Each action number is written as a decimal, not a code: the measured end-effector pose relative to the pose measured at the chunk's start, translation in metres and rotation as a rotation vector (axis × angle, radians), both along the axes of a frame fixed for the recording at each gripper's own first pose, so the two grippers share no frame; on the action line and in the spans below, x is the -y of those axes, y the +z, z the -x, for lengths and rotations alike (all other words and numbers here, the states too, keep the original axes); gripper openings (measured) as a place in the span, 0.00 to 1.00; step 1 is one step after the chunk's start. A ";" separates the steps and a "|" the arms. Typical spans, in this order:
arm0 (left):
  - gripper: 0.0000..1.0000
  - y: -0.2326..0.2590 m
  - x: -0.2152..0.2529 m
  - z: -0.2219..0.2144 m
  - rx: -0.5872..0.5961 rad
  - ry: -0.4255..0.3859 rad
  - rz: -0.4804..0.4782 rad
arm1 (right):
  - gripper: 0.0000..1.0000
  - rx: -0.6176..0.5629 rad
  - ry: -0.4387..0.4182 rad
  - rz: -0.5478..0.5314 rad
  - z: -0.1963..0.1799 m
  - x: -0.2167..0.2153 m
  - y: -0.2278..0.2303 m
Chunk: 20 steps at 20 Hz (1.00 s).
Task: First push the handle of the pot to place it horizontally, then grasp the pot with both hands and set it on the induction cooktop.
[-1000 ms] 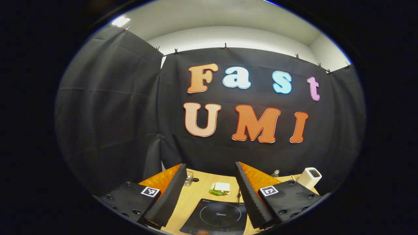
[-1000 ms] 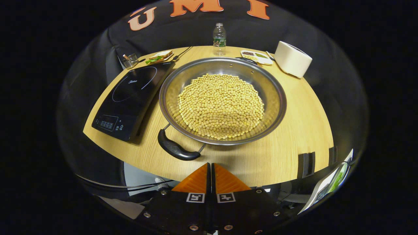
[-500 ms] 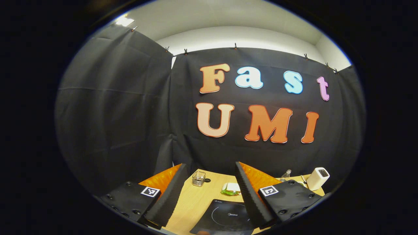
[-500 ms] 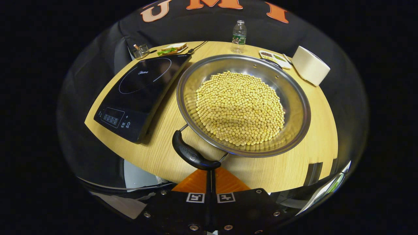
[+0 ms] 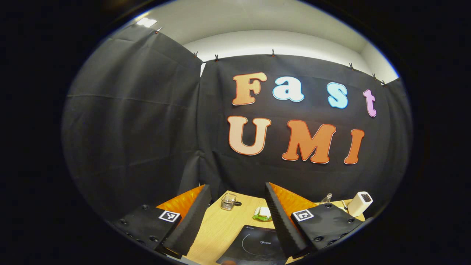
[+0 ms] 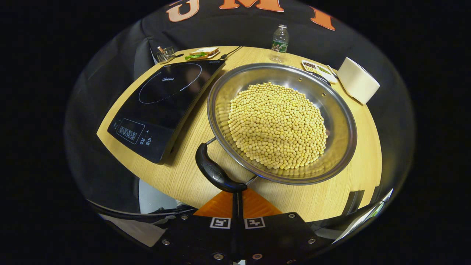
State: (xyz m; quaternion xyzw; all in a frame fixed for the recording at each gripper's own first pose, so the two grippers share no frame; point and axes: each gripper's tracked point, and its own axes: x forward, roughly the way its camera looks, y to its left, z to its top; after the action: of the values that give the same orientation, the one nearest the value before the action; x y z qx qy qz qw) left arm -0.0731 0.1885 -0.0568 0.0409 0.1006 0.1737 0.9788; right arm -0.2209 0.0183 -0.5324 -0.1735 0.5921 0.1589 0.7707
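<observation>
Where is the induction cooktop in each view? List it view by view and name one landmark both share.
Left gripper view: induction cooktop at bottom centre, partly behind the left gripper's right finger.
Right gripper view: induction cooktop at left, beside the pot.
Shared landmark: the sandwich just beyond the cooktop's far edge.

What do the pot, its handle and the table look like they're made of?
Pot: probably stainless steel, a shiny silver wall that mirrors the beans.
Handle: likely black plastic, a dull sheen on wire-like metal arms.
Table: light wood or a wood-look laminate, with fine straight grain; I can't tell which.
</observation>
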 end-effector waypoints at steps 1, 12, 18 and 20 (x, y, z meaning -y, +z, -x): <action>0.94 0.001 0.003 0.000 0.000 -0.006 -0.006 | 0.00 0.002 0.003 0.001 0.000 0.000 0.000; 0.94 0.009 0.007 0.005 0.008 -0.015 -0.031 | 0.00 0.014 0.085 -0.015 -0.010 -0.026 -0.005; 0.94 0.005 -0.002 0.007 0.001 0.001 -0.034 | 0.00 0.017 0.130 -0.039 -0.019 -0.045 -0.007; 0.94 0.005 -0.006 0.007 0.001 0.009 -0.031 | 0.00 0.014 0.141 -0.045 -0.022 -0.052 -0.007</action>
State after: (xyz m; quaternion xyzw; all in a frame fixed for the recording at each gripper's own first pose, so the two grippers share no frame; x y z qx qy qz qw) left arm -0.0800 0.1948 -0.0519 0.0556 0.0978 0.1797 0.9773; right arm -0.1993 0.0698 -0.5396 -0.1984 0.5691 0.2250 0.7656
